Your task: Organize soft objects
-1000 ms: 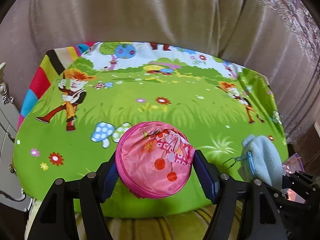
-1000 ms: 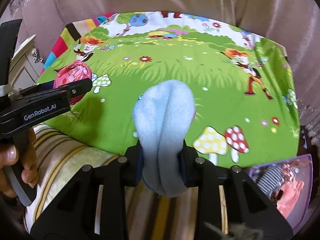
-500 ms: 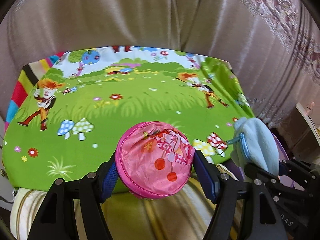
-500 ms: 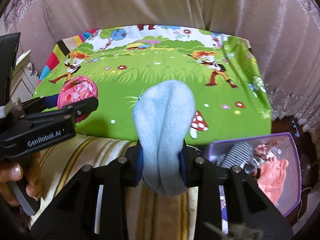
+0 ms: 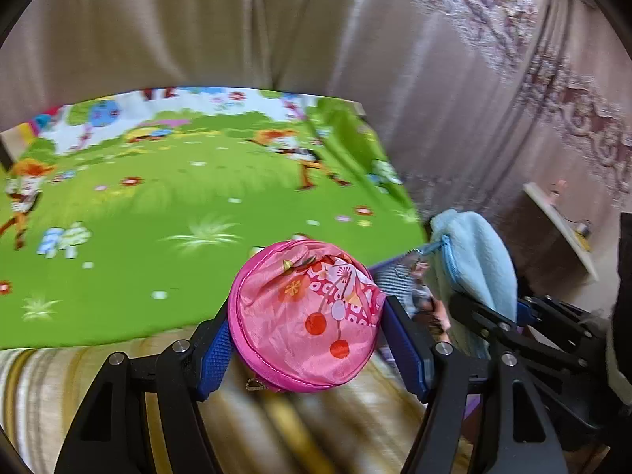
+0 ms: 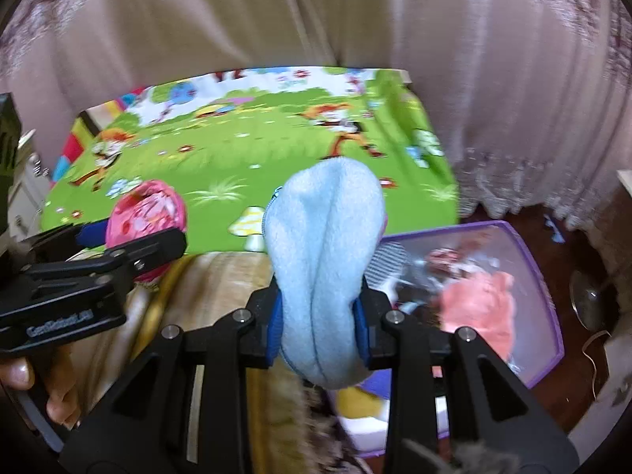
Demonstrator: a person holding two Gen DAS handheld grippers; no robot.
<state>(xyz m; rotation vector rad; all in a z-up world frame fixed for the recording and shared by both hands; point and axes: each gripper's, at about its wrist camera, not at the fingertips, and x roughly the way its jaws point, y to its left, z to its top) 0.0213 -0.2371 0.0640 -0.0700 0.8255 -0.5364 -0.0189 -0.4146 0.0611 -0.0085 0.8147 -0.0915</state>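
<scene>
A round pink pouch (image 5: pixel 306 316) with a cherry print is clamped between the blue pads of the left gripper (image 5: pixel 306 335), whose jaws are closed on its two sides. It is held in the air above the edge of a bed covered by a green cartoon-printed sheet (image 5: pixel 158 213), over a striped beige blanket (image 5: pixel 47 375). A light blue fleece pouch (image 6: pixel 328 260) with a zip along one edge is squeezed upright in the jaws of the right gripper (image 6: pixel 320 328). Just beside it on the right, on the floor, a purple-rimmed clear bin (image 6: pixel 549 288) is seen, with a salmon-coloured fabric item (image 6: pixel 482 308) and a checked cloth (image 6: pixel 389 260) lying inside. A hand (image 6: pixel 35 387) is seen on the handle of the left gripper. A draped curtain (image 6: pixel 316 15) hangs behind the bed.
</scene>
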